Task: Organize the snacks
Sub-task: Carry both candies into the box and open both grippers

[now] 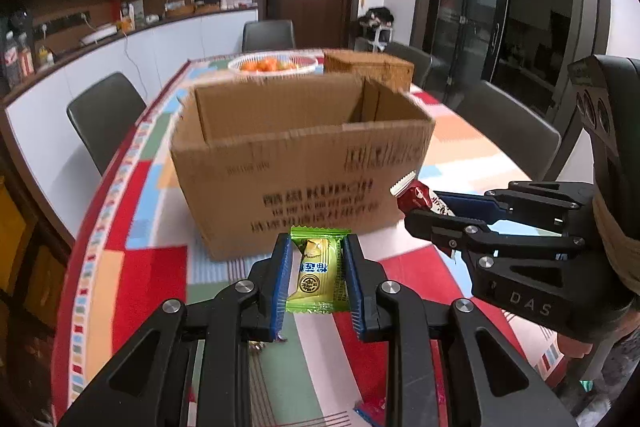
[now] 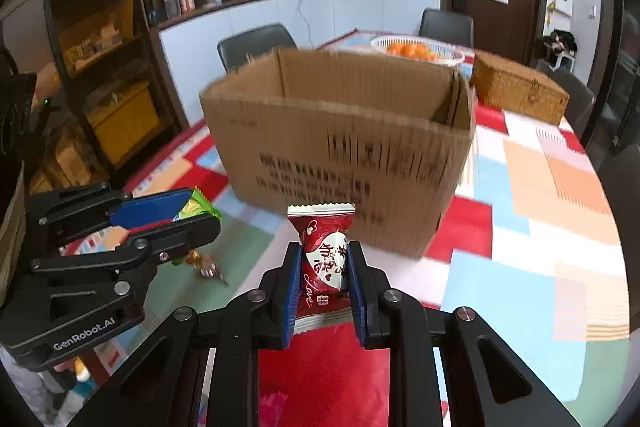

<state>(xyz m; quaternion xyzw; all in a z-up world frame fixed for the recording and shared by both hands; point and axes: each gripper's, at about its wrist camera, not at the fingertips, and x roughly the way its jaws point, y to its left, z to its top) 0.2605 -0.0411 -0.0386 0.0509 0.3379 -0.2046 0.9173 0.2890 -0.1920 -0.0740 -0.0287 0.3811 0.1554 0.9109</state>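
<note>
My left gripper [image 1: 317, 247] is shut on a green and yellow snack packet [image 1: 316, 271] and holds it above the table in front of an open cardboard box [image 1: 304, 167]. My right gripper [image 2: 322, 255] is shut on a red snack packet [image 2: 323, 263] in front of the same box [image 2: 340, 155]. In the left wrist view the right gripper [image 1: 412, 205] sits to the right with the red packet [image 1: 414, 193] sticking out. In the right wrist view the left gripper [image 2: 200, 209] sits at the left with the green packet [image 2: 198, 206].
The table wears a colourful patchwork cloth [image 2: 520, 219]. A small wrapped candy [image 2: 206, 265] lies on it under the left gripper. Behind the box stand a white basket of oranges [image 1: 274, 63] and a woven brown box [image 2: 518, 89]. Dark chairs [image 1: 104, 115] surround the table.
</note>
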